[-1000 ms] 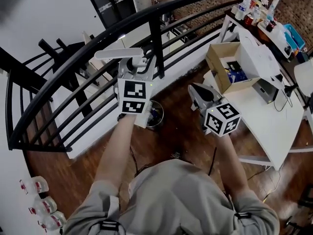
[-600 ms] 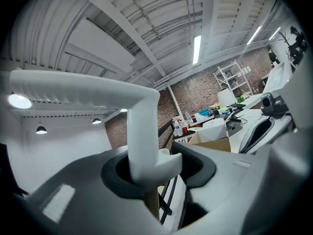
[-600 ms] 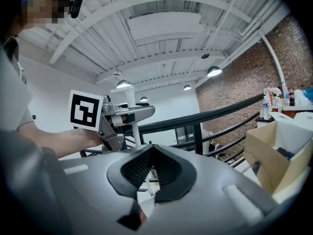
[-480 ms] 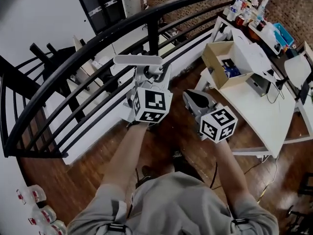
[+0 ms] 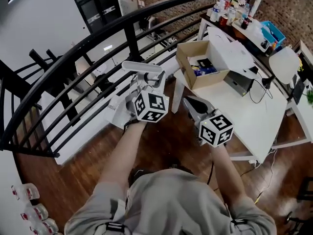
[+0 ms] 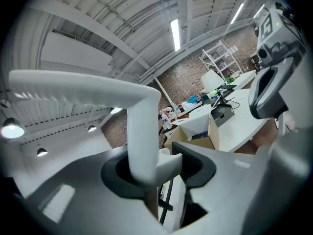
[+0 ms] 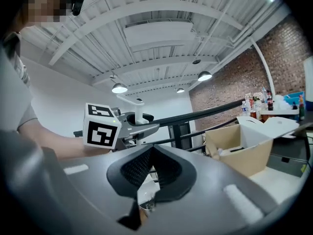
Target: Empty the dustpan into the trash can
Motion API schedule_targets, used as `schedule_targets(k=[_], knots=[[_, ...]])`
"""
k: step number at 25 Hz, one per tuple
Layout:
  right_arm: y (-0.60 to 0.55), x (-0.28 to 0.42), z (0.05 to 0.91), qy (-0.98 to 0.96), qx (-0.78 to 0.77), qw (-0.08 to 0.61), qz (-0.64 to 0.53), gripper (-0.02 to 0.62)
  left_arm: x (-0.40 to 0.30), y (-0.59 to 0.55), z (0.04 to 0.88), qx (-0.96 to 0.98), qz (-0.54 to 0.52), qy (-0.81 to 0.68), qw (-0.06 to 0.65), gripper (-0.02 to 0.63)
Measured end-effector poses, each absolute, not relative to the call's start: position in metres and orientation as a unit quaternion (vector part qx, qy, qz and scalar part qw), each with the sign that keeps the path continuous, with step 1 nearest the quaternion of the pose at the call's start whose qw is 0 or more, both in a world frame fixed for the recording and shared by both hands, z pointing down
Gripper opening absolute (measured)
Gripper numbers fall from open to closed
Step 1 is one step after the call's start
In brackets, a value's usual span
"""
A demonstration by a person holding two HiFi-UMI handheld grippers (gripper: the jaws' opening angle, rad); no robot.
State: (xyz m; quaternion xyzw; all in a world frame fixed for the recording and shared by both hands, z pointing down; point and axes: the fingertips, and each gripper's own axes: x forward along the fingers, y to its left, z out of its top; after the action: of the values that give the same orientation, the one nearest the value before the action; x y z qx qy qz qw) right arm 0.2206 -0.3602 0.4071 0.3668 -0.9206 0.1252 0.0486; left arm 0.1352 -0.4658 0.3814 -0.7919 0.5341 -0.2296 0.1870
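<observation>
Lower left: plastic bottles on a wooden floor.

Left to upper centre: black curved railing, running diagonally across the head view.

Centre left: left gripper, jaws clamped on the upright white stem of the dustpan's handle. The handle's crossbar lies just above the jaws. The dustpan's pale scoop hangs at the lower left of this gripper, over the floor beside the railing.

Centre right: right gripper, jaw tips closed together, nothing held. It is level with the left gripper and just beside it.

Upper right of centre: open cardboard box with items inside, standing at the near corner of a white table.

Upper right: cluster of bottles and a blue bin on the far side of the table.
</observation>
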Motion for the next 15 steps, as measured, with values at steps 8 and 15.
schedule_targets(k=[8, 15], knots=[[-0.351, 0.340, 0.411, -0.898, 0.414, 0.035, 0.141, -0.002, 0.260, -0.453, 0.437, -0.796, -0.295, 0.485, 0.210, 0.179], [-0.339, 0.390, 0.415, -0.885, 0.440, 0.025, 0.152, -0.002, 0.316, -0.439, 0.461, -0.813, -0.319, 0.438, 0.214, 0.179]])
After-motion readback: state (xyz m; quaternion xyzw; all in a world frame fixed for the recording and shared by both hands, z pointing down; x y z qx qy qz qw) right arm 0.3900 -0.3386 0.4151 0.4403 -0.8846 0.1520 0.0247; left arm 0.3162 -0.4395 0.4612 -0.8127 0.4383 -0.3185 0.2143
